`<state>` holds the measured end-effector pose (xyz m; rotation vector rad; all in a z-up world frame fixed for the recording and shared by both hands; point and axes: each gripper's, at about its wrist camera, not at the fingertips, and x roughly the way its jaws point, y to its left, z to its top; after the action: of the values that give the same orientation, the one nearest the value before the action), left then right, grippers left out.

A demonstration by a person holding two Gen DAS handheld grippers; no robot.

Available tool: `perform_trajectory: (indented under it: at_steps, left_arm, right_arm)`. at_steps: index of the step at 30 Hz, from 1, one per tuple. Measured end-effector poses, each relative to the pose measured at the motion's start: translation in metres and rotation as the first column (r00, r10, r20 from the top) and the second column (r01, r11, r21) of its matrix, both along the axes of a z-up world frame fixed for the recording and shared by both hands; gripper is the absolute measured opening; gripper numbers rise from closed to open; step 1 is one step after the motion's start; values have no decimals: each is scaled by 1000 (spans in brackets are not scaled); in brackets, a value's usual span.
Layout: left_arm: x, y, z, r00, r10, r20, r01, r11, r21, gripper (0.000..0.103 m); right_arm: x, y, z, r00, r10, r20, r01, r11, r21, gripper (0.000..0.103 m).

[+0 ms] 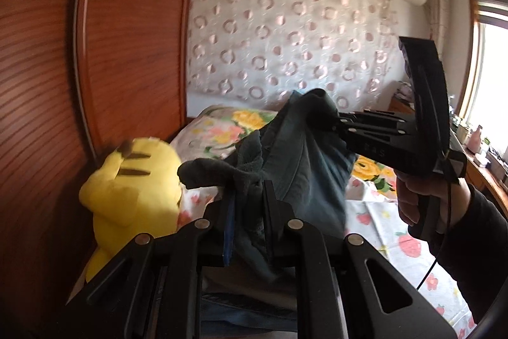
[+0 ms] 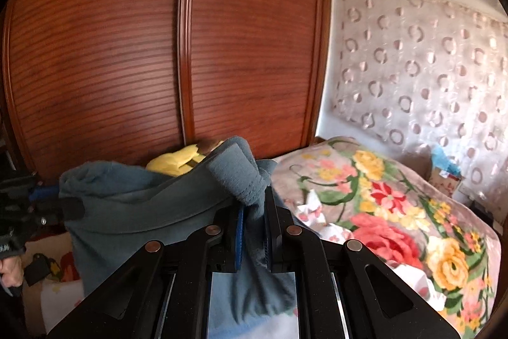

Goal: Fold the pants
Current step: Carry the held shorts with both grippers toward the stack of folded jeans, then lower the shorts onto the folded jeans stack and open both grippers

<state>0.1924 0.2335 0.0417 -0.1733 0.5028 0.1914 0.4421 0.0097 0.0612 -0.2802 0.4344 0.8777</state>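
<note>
Left gripper (image 1: 250, 196) and right gripper (image 2: 254, 212) each clenched on pants (image 1: 298, 154) edge – cloth lifted above bed (image 2: 397, 196), probably to hang straight before folding – blurred.

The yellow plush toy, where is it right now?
In the left wrist view, the yellow plush toy sits low left on the bed, against the wooden wardrobe, behind the held pants.

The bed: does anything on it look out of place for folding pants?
A yellow plush toy sits at the bed's edge against the wooden wardrobe, close behind the blue-grey fleece pants; it could get in the way.
</note>
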Motion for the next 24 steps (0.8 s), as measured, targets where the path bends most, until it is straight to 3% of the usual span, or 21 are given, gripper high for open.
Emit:
perform_trajectory:
  at_steps: [4, 7, 9, 11, 14, 24]
  left_arm:
    - [4, 10, -13, 999, 14, -38, -15, 1000, -25, 17]
    - [4, 12, -20, 998, 24, -58, -26, 999, -34, 18]
    - [3, 12, -22, 998, 22, -63, -24, 999, -39, 20]
    - [0, 11, -19, 998, 19, -66, -22, 999, -39, 30]
    - [-2, 9, -14, 998, 14, -59, -15, 1000, -17, 46]
    - [9, -6, -15, 996, -42, -74, 44, 999, 26, 51]
  right_arm:
    - [19, 15, -12, 1000, 9, -15, -10, 999, -42, 10]
    - [27, 17, -14, 999, -3, -35, 1, 998, -55, 19]
    - [33, 10, -11, 998, -24, -55, 22, 999, -35, 28]
    - [35, 1, -5, 997, -31, -68, 30, 1000, -9, 44]
    - [29, -18, -1, 996, -36, -81, 36, 999, 7, 44]
    - [-15, -57, -6, 996, -10, -94, 17, 998, 68, 44]
